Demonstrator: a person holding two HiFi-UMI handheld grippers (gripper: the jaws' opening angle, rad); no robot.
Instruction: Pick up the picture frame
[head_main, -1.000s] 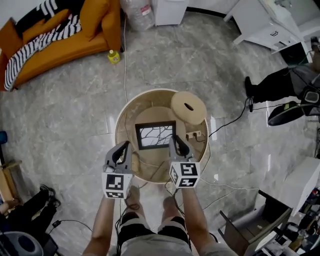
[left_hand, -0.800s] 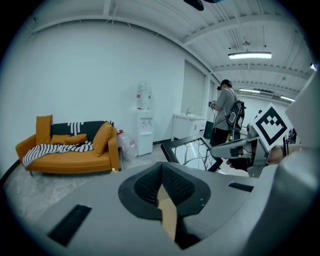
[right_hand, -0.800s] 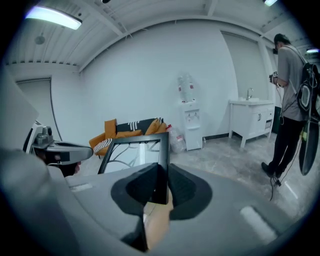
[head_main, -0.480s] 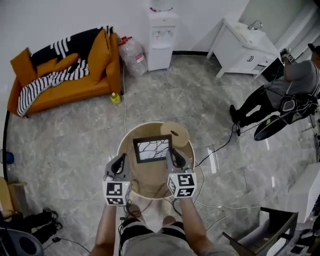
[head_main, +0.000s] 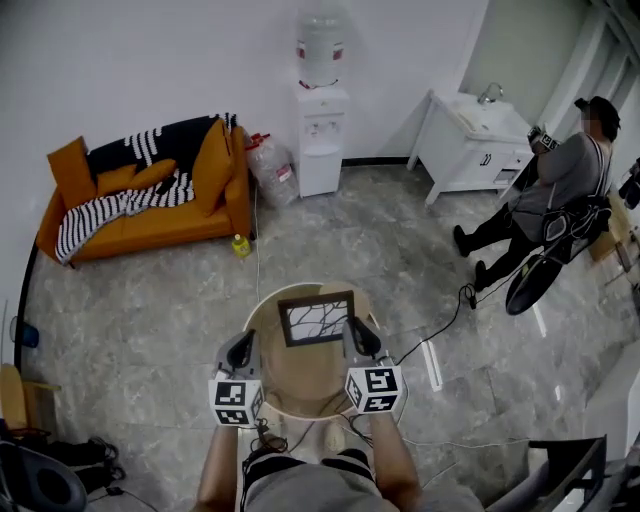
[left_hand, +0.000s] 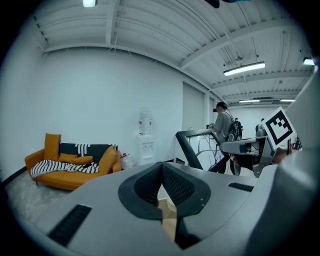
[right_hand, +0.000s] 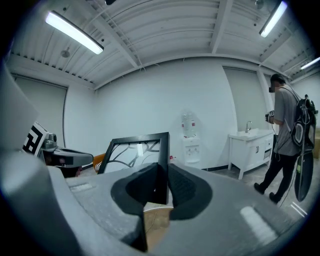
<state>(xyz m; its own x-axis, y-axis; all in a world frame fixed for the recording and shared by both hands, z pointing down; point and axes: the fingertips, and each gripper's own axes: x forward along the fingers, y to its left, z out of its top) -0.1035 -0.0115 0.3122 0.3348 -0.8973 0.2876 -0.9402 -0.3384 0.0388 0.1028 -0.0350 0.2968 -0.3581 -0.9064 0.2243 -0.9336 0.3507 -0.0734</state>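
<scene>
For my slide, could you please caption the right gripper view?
Right claw clamped on the black picture frame, water dispenser behind.

Matt black picture frame, pale wooden table (glossy marbled floor).

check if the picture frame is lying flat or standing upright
Upright: the picture frame stands on edge in the right gripper view, its right side clamped between the right tongs.
</scene>
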